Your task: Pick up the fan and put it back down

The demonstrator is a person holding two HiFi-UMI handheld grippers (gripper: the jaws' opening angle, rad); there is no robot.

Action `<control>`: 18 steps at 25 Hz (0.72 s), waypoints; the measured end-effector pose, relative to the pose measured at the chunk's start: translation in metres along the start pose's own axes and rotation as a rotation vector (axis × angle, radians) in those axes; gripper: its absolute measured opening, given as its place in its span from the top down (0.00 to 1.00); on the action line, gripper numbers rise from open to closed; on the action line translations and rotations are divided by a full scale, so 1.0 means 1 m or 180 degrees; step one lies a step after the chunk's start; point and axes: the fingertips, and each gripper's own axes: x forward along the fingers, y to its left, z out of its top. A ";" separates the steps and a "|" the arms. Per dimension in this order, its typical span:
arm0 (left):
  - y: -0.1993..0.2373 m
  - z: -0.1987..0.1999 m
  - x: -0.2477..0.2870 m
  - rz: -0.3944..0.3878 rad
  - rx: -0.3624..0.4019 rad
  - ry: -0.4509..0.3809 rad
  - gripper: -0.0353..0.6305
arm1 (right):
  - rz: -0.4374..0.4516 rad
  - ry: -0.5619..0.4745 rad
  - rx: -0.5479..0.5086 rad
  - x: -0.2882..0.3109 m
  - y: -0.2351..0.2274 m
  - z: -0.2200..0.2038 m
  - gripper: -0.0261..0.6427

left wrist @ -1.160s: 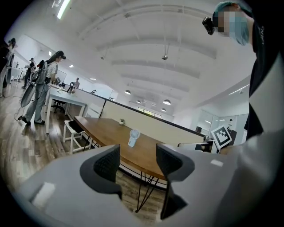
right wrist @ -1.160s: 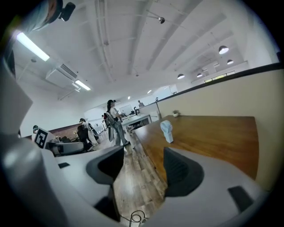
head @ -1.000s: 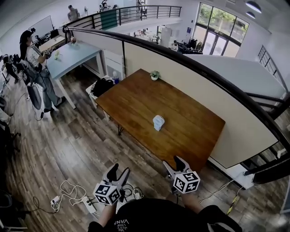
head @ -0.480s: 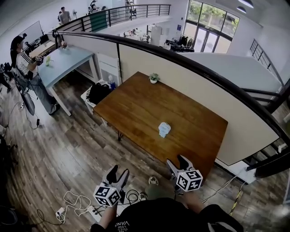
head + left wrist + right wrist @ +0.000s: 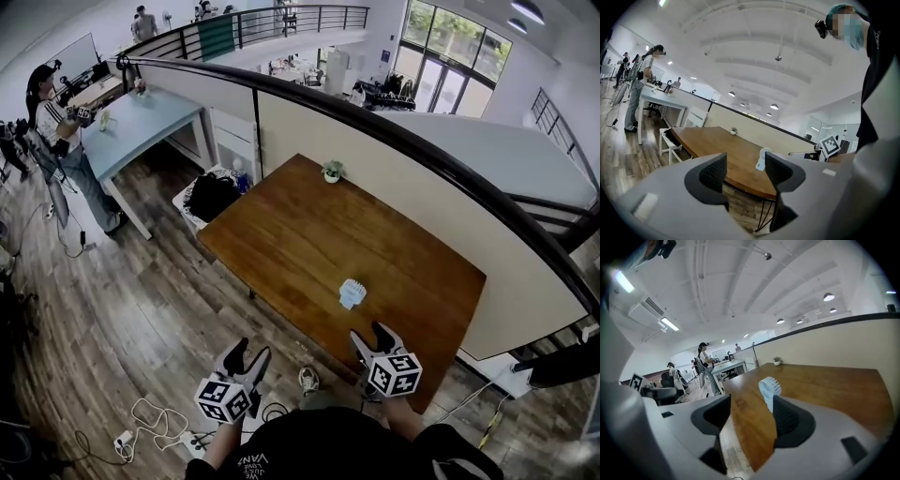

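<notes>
Progress is nil so far, as far as the views show: the fan [image 5: 352, 292] stands upright on the counter [image 5: 281, 234], untouched, a little in from the near edge and closer to the near right corner than to the left one. A small potted plant [image 5: 332, 172] sits at the far corner, well apart from it.

The right gripper [image 5: 373, 336] hangs at the near edge, short of the fan and pointing toward it. Its fingers [image 5: 786, 416] stand wide apart with nothing between them — in the right gripper view the fan shows beyond them, on the wood ahead. The left gripper [image 5: 247, 354] is off the counter, over the floor beside the near edge. Its fingers [image 5: 714, 173] are spread too and grip nothing, with the fan farther off across the wood.

Everything is left to do, I judge: reach in over the edge, close on the fan, lift it clear, set it down again on the counter and let go. The right gripper looks the better placed for it.
</notes>
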 end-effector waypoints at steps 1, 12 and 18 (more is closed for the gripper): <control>0.003 0.004 0.009 -0.0003 0.0007 -0.0006 0.59 | 0.0000 0.0015 -0.0007 0.006 -0.005 0.002 0.59; 0.020 0.028 0.081 0.0052 0.0008 0.0007 0.59 | 0.0202 0.0111 -0.0197 0.060 -0.040 0.023 0.56; 0.020 0.035 0.111 0.0056 0.0032 0.0019 0.59 | 0.0444 0.0170 -0.0378 0.080 -0.043 0.024 0.54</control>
